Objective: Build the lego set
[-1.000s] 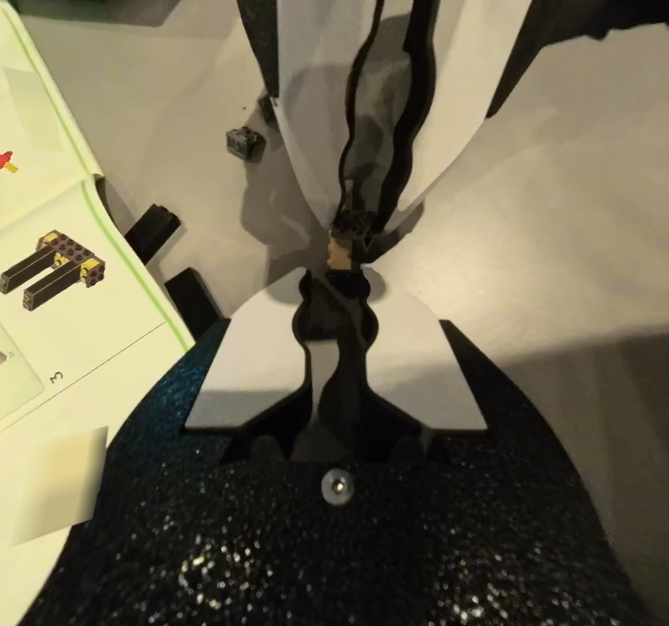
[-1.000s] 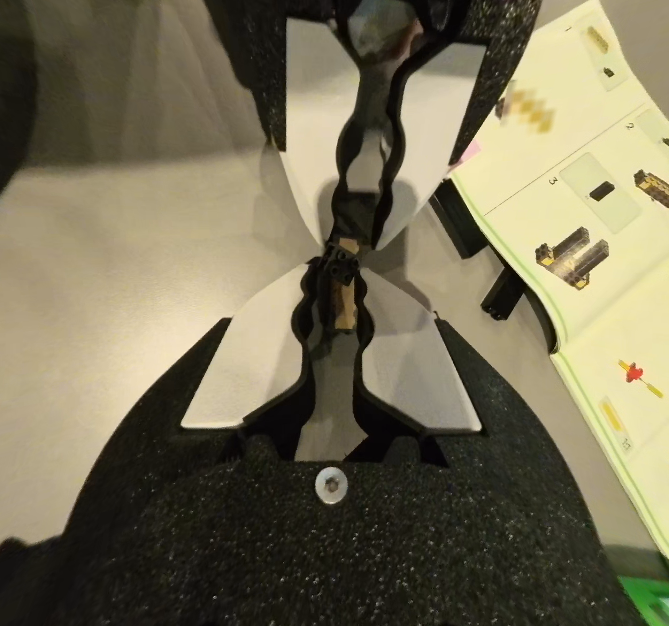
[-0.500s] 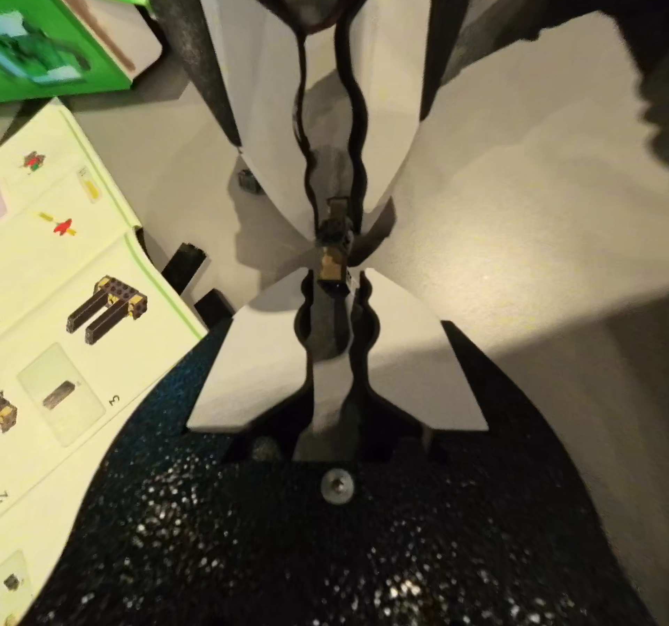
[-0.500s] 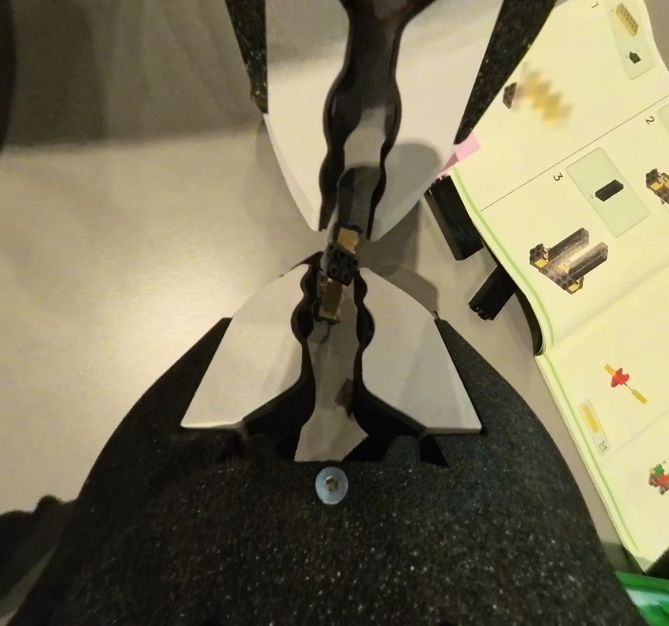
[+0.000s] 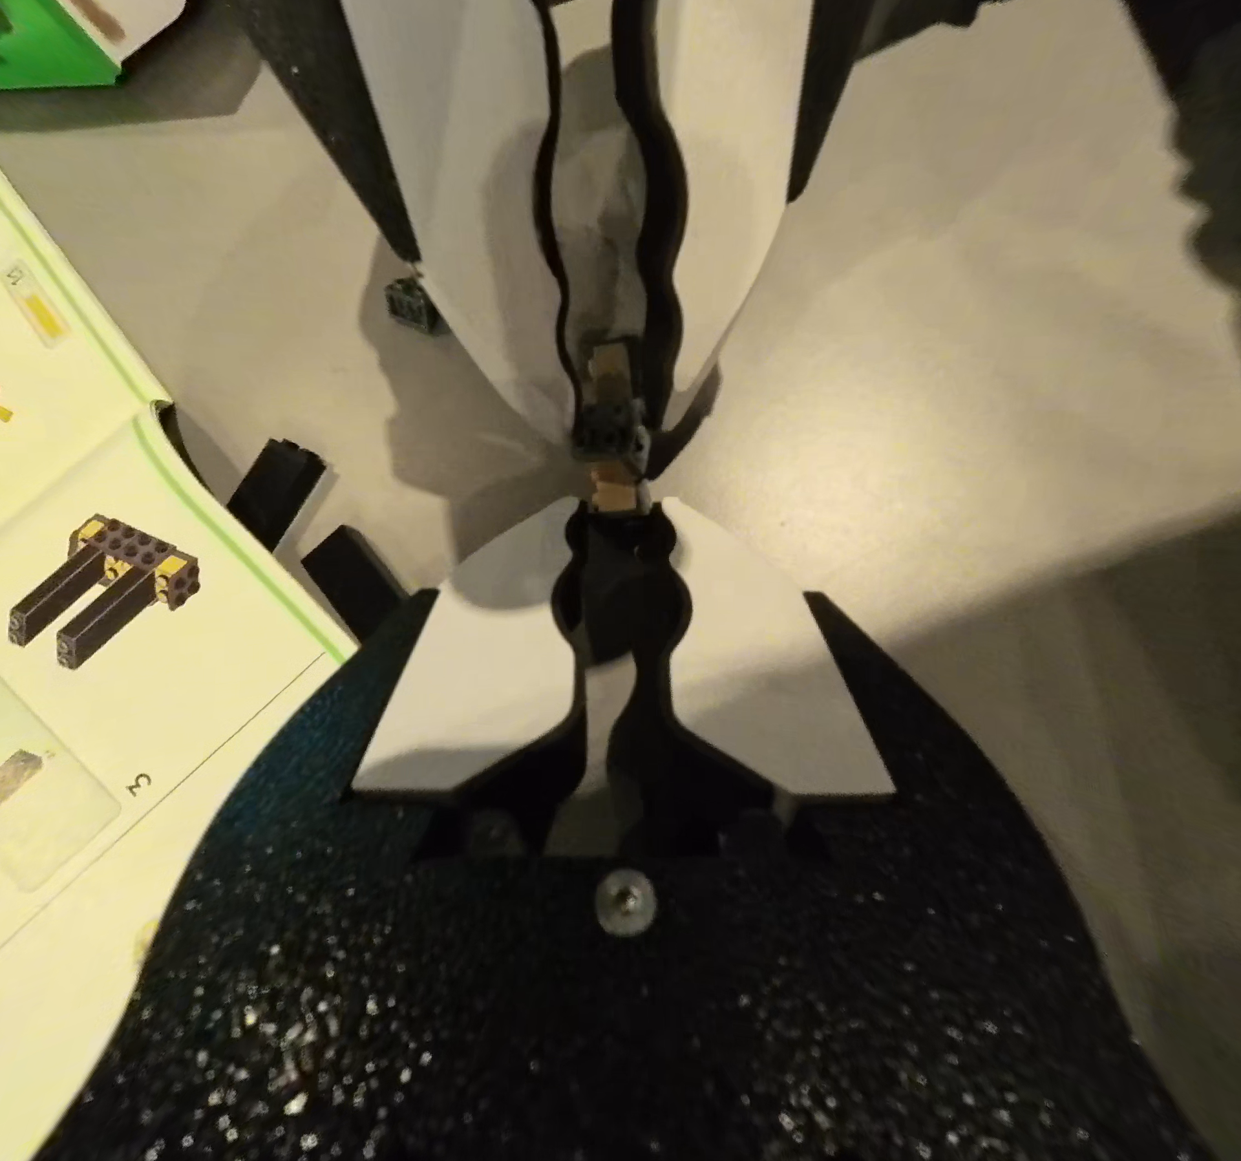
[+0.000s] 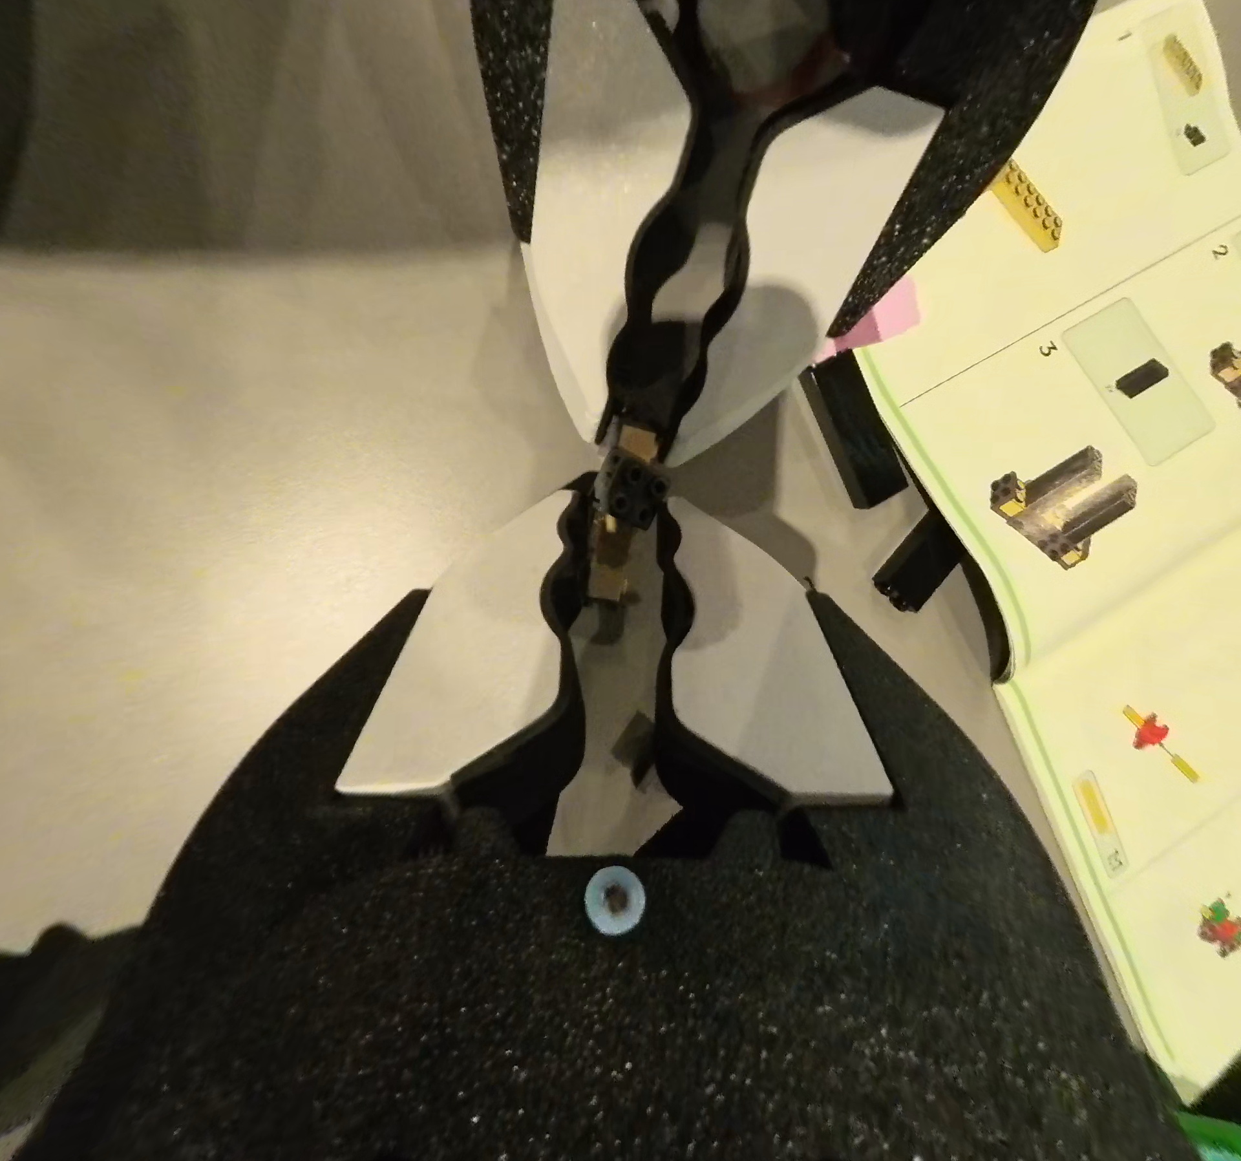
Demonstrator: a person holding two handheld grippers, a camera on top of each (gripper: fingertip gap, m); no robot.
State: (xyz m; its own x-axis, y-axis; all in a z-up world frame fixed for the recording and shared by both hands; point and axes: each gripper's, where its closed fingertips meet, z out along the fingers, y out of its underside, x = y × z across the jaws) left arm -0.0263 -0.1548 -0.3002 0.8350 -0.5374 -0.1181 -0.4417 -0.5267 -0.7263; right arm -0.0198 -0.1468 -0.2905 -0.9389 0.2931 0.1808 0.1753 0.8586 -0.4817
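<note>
A small assembly hangs between my two grippers, which meet tip to tip above the table. It is a tan plate with a black 2x2 brick on its middle. My right gripper is shut on one end of the tan plate. My left gripper is shut on the other tan end. In the left wrist view the black brick sits at the tips of the right gripper. In the right wrist view the left gripper comes in from the top.
An open instruction booklet lies beside the grippers. Two long black bricks lie at its edge, also in the right wrist view. A small dark brick, a pink brick and a green box are nearby. Both grippers' tips are close together, under 4 cm apart.
Both grippers stay shut, tip to tip, on the assembly. They have shifted and tilted a little over the table, so the booklet and loose bricks sit differently in both views.
</note>
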